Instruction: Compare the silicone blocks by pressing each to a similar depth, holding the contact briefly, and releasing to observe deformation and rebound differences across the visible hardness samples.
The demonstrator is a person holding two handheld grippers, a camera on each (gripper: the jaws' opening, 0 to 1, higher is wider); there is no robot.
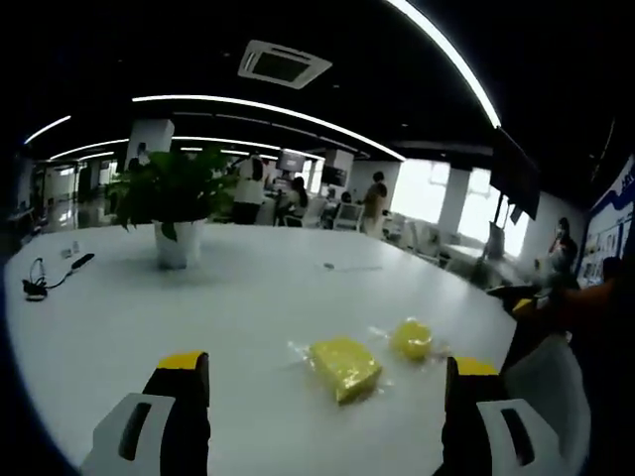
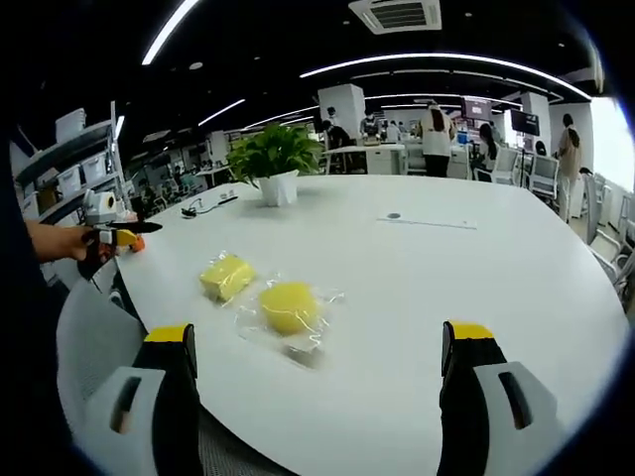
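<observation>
I count two yellow silicone samples on one white worktop (image 2: 476, 288): one square block (image 2: 226, 277) and one round block (image 2: 289, 306), each in its own clear wrapper. I see one potted plant (image 2: 275, 162) at the far side. One black cable (image 1: 45, 279) lies at the far left. I count one ceiling air vent (image 1: 284, 63). I see two claws: my left claw (image 1: 327, 397) and my right claw (image 2: 322, 372).

Potted plant (image 1: 174, 203) on white table (image 1: 258, 297), perhaps cables (image 1: 50, 276) nearby.
</observation>
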